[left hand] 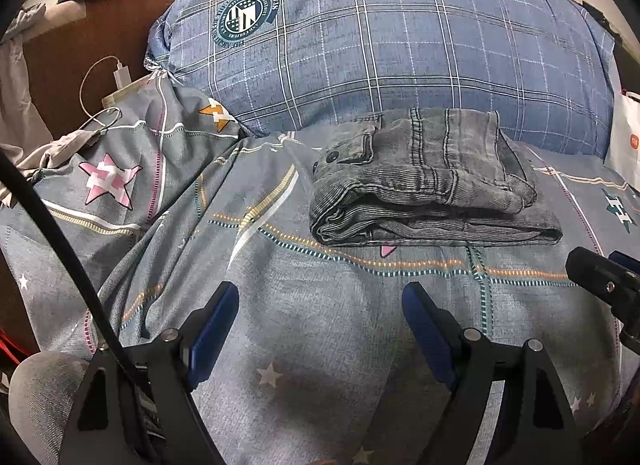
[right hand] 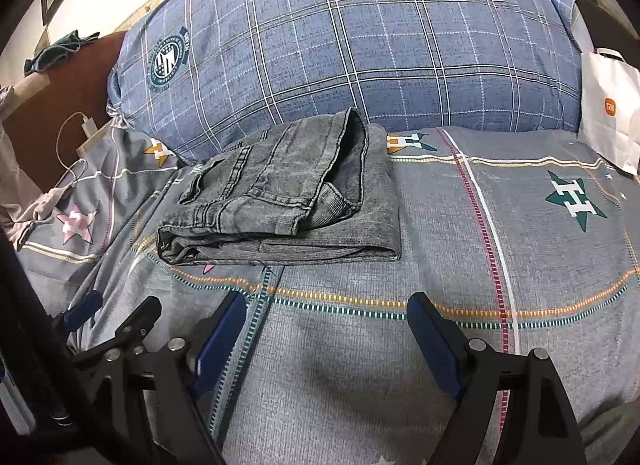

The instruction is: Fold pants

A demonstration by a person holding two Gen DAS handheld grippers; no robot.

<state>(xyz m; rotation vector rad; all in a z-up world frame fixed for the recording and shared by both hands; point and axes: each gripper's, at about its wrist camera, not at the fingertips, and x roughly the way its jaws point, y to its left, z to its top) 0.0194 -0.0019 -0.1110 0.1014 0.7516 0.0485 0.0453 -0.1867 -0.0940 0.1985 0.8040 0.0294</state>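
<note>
**Currently: pants folded, both grippers hanging clear**

Bedspread (left hand: 320, 305) is covering the bed, patterned with stars and stripes. Big blue plaid pillow (left hand: 380, 37) is sitting at the far end. Grey pants (left hand: 424, 181) are lying folded in a compact stack on the bedspread, far edge just touching the pillow. White paper bag (right hand: 612, 113) is standing at the right, beside the pillow. Left gripper (left hand: 320, 329) is hanging over bare bedspread near the pants, jaws spread wide, gripping nothing. Right gripper (right hand: 326, 335) is doing the same, also empty.
</note>
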